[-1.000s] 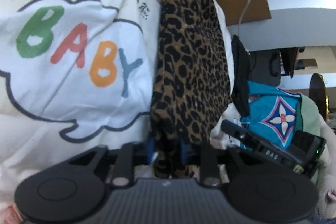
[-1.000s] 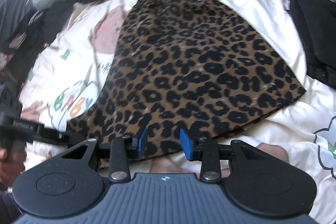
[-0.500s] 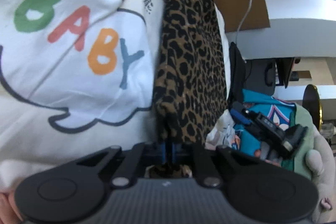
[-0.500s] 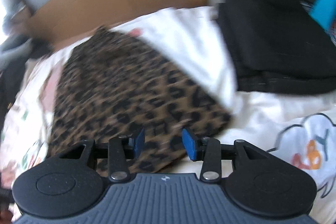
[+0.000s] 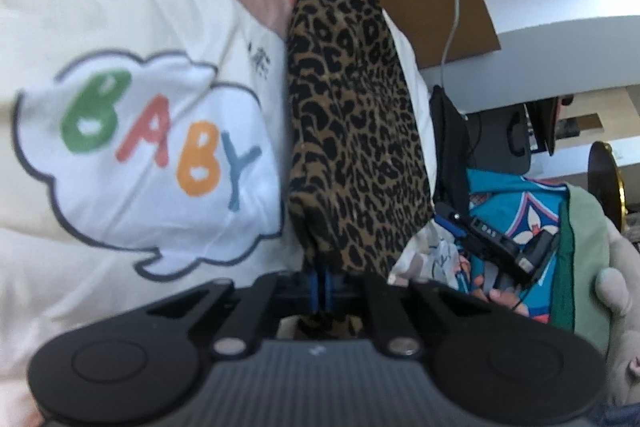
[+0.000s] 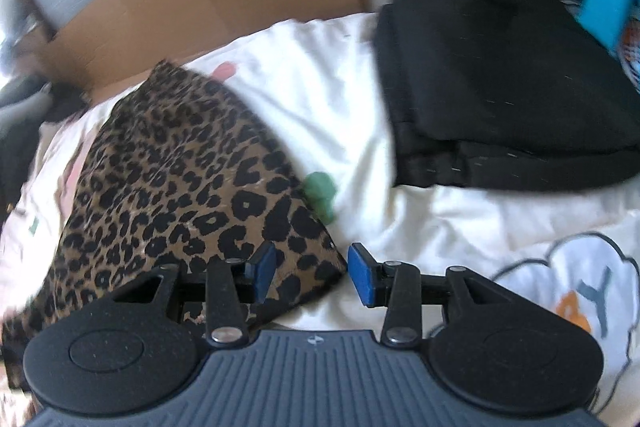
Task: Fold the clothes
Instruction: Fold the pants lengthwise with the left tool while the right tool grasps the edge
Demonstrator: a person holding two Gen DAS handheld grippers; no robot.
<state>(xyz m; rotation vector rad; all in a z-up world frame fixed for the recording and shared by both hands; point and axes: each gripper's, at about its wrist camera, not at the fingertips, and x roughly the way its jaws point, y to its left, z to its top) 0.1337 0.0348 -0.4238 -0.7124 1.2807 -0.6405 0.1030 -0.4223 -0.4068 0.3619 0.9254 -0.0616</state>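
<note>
Cream bedding (image 5: pixel 132 7) with a BABY print is carrying the leopard-print garment (image 5: pixel 352 131), long axis running away from the left gripper (image 5: pixel 322 285), which is pinching its near edge. Right gripper (image 6: pixel 312 273), jaws apart, is hovering at the opposite corner.

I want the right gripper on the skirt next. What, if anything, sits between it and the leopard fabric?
Nothing visible. The open right gripper is already at the skirt's corner; the left gripper is shut on another edge.
</note>
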